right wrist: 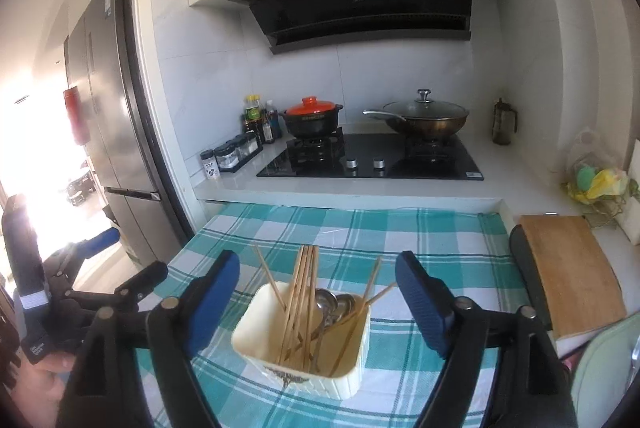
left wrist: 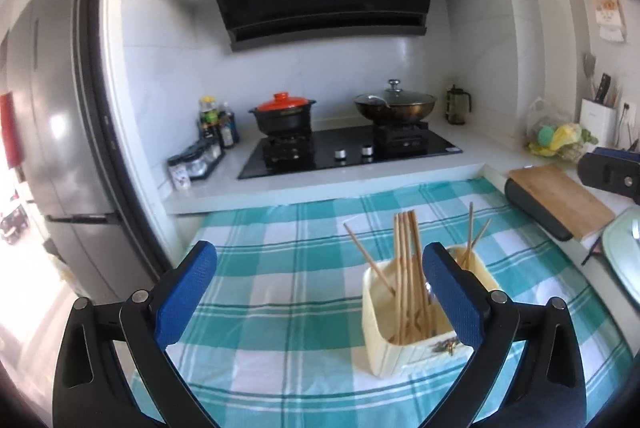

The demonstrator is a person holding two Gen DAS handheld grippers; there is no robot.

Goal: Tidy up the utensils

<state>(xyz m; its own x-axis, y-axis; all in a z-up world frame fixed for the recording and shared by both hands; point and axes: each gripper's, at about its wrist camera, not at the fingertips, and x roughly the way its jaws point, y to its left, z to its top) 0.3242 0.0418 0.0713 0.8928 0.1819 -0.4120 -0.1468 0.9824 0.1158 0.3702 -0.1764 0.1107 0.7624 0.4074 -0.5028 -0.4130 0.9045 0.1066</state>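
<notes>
Where a teal checked cloth (right wrist: 420, 240) covers the counter — stove (right wrist: 372, 158) behind, both hand-held grippers (left wrist: 320, 292) (right wrist: 318, 302) apart, empty.

Both grippers point forward and slightly down, blue-padded jaws spread wide and holding nothing. The left gripper (left wrist: 320, 288) sits low at the left of the right gripper (right wrist: 318, 298), a hand (right wrist: 38, 384) wrapped around its black handle at the frame's lower left edge.
</notes>
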